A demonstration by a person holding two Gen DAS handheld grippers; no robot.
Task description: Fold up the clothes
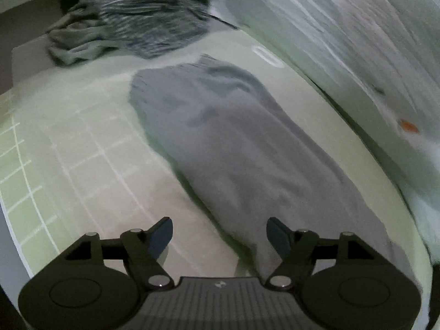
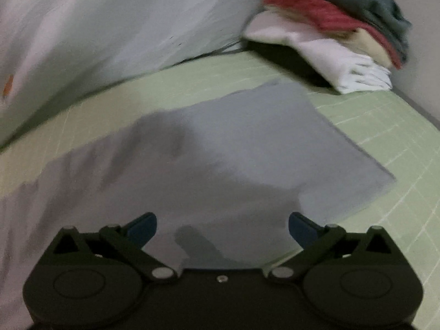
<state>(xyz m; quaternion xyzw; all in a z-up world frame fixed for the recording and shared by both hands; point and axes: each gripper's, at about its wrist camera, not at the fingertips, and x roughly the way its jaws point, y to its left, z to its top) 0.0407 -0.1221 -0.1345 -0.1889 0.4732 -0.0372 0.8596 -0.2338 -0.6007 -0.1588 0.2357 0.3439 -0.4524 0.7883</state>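
A grey garment is lying flat on the green gridded worktop; the left tongs and right tongs are hovering over it, both spread wide, gripping nothing; a crumpled pile and a folded stack are sitting beyond.

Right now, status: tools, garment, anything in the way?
Left tool open, empty. Right tool open, empty. Grey garment flat on green mat, partly folded. Folded stack and unfolded pile sit clear of it.

Green gridded cutting mat, pale draped sheet behind
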